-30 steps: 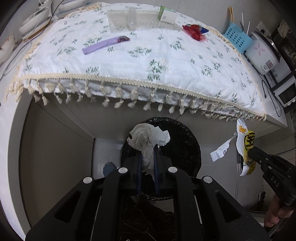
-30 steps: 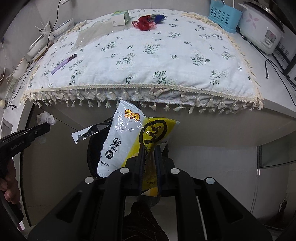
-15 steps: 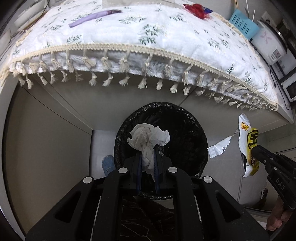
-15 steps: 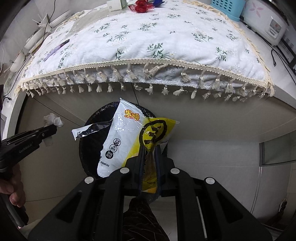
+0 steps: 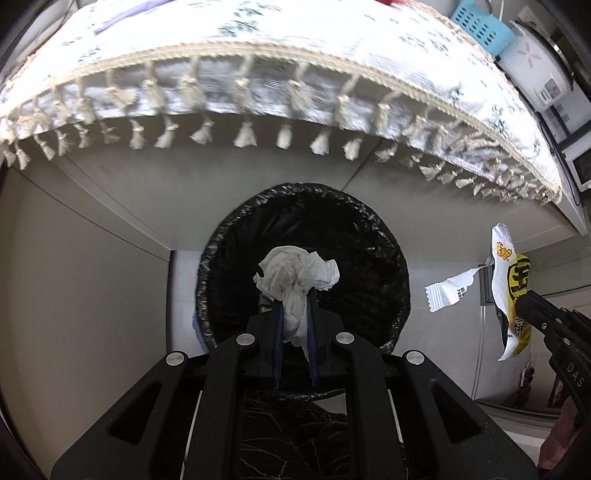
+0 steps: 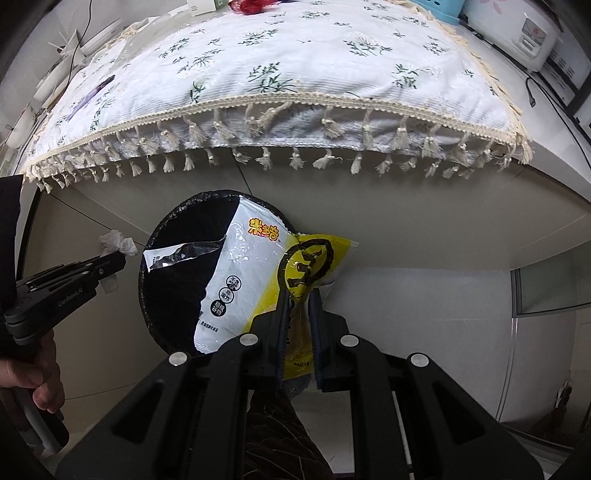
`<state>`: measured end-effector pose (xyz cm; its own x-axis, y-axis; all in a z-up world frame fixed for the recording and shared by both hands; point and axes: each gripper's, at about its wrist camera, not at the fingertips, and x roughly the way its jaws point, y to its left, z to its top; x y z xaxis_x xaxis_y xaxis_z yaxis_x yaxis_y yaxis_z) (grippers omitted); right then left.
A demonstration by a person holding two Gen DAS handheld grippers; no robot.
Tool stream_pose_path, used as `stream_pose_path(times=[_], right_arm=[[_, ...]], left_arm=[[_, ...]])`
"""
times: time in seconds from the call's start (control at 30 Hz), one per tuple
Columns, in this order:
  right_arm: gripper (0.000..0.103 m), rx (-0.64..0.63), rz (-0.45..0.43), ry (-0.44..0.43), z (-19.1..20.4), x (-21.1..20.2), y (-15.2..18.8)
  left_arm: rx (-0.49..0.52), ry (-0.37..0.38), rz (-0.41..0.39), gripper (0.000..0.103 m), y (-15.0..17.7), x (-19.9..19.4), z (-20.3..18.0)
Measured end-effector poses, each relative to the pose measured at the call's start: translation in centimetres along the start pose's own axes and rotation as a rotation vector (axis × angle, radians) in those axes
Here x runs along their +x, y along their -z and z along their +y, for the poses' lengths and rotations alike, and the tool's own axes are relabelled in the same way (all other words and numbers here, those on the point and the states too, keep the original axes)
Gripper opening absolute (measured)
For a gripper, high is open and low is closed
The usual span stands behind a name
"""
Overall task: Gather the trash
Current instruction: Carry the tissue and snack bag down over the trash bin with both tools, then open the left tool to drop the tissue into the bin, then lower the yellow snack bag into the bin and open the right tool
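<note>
My left gripper (image 5: 294, 295) is shut on a crumpled white tissue (image 5: 295, 275) and holds it over the mouth of a round bin with a black liner (image 5: 369, 236). My right gripper (image 6: 300, 295) is shut on a white and yellow snack wrapper (image 6: 251, 273), held to the right of the bin (image 6: 177, 291) and partly across its opening. The wrapper (image 5: 511, 288) and the right gripper (image 5: 524, 301) also show at the right of the left wrist view. The left gripper (image 6: 120, 258) with the tissue (image 6: 116, 242) shows at the left of the right wrist view.
A table with a white floral tasselled cloth (image 6: 295, 85) overhangs the bin. On it lie a purple wrapper (image 6: 92, 94), a red wrapper (image 6: 251, 5) and a box (image 6: 201, 5). A rice cooker (image 6: 513, 33) and a blue basket (image 5: 476, 26) stand at the right.
Both grippers have moved lower and closer to the bin, which looks larger now. The tabletop has slid up out of view. Both still hold their trash.
</note>
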<state>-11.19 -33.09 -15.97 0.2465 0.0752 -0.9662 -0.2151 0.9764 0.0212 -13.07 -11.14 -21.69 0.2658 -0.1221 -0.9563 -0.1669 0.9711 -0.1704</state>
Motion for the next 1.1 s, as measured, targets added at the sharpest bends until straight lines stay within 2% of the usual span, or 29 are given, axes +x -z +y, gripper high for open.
stream_pose_path(times=[0.3, 0.47, 0.6, 0.67, 0.9, 1.1], right_arm=[[0.01, 0.022, 0.009, 0.022, -1.1, -0.4, 0.5], [0.01, 0.03, 0.012, 0.027, -1.5, -0.4, 0.7], [0.01, 0.028, 0.015, 0.025, -1.2, -0.2, 0.6], [0.01, 0.027, 0.016, 0.023, -1.0, -0.1, 0.5], [0.01, 0.014, 0.018, 0.014, -0.1, 0.3, 0.2], [0.01, -0.003, 0.022, 0.005, 1.0, 0.9, -0.2]], left_arm=[[0.031, 0.018, 0.023, 0.01, -0.1, 1.8, -2.1], [0.029, 0.029, 0.024, 0.015, -0.3, 1.8, -2.3], [0.031, 0.024, 0.021, 0.027, -0.3, 1.3, -2.0], [0.023, 0.023, 0.014, 0.039, -0.4, 0.9, -1.7], [-0.001, 0.027, -0.007, 0.06, -0.5, -0.1, -0.7], [-0.03, 0.016, -0.027, 0.083, -0.4, -1.0, 0.5]])
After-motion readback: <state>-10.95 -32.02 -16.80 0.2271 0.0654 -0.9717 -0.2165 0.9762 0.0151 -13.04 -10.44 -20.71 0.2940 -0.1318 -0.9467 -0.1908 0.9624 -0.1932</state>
